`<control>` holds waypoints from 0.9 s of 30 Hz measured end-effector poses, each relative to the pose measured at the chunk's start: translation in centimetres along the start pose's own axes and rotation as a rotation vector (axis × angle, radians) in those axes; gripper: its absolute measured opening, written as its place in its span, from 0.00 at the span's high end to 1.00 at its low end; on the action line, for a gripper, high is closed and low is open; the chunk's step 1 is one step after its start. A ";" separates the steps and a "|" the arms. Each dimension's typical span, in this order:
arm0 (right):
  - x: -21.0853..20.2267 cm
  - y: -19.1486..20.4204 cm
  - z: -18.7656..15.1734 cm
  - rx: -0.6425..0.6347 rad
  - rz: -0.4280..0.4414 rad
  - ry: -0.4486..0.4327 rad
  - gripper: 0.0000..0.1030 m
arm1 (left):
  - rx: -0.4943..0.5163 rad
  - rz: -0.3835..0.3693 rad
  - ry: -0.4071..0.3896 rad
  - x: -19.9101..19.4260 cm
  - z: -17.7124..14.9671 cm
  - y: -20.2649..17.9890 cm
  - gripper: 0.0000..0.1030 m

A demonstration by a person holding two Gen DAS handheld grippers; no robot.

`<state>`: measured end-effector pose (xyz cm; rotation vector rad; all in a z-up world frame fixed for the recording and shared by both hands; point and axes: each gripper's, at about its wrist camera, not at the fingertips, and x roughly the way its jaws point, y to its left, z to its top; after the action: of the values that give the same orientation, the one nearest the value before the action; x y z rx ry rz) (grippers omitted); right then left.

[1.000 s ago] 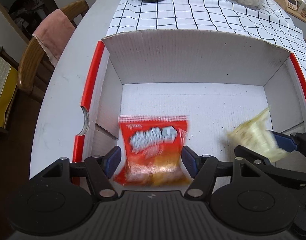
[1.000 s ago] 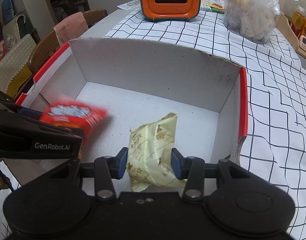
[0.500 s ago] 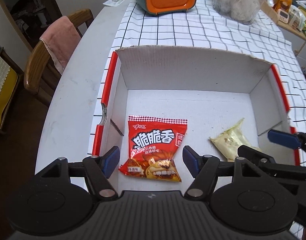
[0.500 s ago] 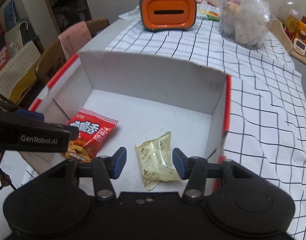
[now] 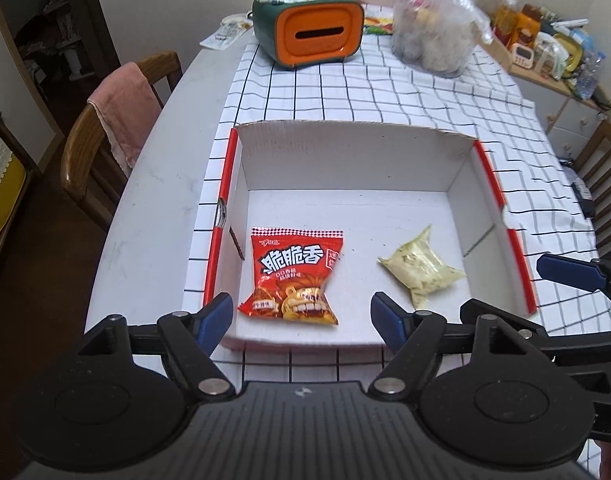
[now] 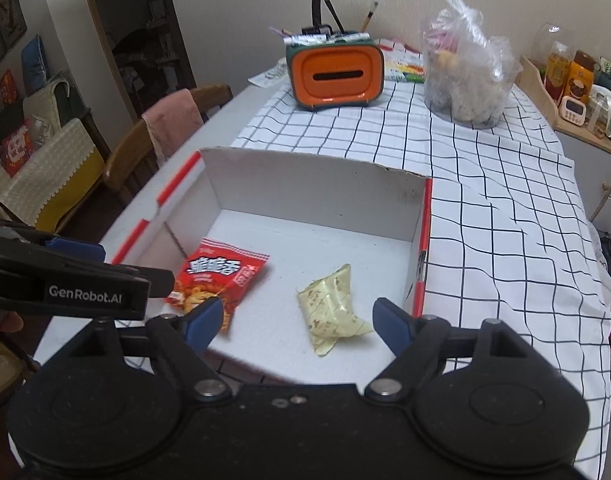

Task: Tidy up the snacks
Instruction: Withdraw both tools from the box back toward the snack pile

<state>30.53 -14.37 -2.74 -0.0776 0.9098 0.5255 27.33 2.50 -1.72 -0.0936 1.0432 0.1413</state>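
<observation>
A red snack packet (image 5: 295, 276) lies flat on the floor of the white cardboard box (image 5: 345, 160), near its front left. A pale yellow snack packet (image 5: 421, 268) lies to its right in the same box. Both also show in the right wrist view: the red packet (image 6: 221, 276) and the yellow packet (image 6: 329, 304) inside the box (image 6: 313, 184). My left gripper (image 5: 301, 316) is open and empty, raised above the box's front edge. My right gripper (image 6: 295, 318) is open and empty, also above the front edge.
The box stands on a checked tablecloth (image 5: 385, 92). An orange and green holder (image 5: 309, 28) and a clear plastic bag (image 5: 433, 32) stand at the back. A wooden chair with a pink towel (image 5: 121, 108) is at the left. A shelf of jars (image 6: 577, 88) is at the right.
Both grippers opened and let go of their packets, which now lie on the box floor. Both grippers then drew back and up from the box.
</observation>
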 end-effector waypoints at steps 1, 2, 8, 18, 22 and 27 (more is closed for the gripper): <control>-0.6 0.2 -0.2 0.001 0.002 -0.007 0.18 | -0.001 -0.006 -0.009 -0.6 -0.3 0.1 0.23; -1.1 0.3 -0.4 0.003 0.006 -0.014 0.18 | 0.000 -0.012 -0.018 -1.2 -0.6 0.2 0.22; -4.3 1.8 -1.7 -0.004 0.025 -0.049 0.16 | 0.021 -0.033 -0.067 -4.4 -3.0 0.7 0.19; -8.0 3.8 -5.8 0.012 0.066 -0.064 0.05 | 0.023 -0.046 -0.105 -8.1 -8.1 2.4 0.15; -8.8 4.1 -7.8 0.037 0.074 -0.067 0.02 | 0.018 -0.037 -0.126 -8.9 -10.4 3.2 0.13; -8.9 4.6 -10.4 0.022 0.082 -0.054 0.00 | 0.036 -0.047 -0.093 -8.5 -13.0 4.0 0.13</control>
<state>16.31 -16.88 -1.63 -0.0060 0.8687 0.5914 11.32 3.99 -0.93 -0.0782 0.9498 0.0836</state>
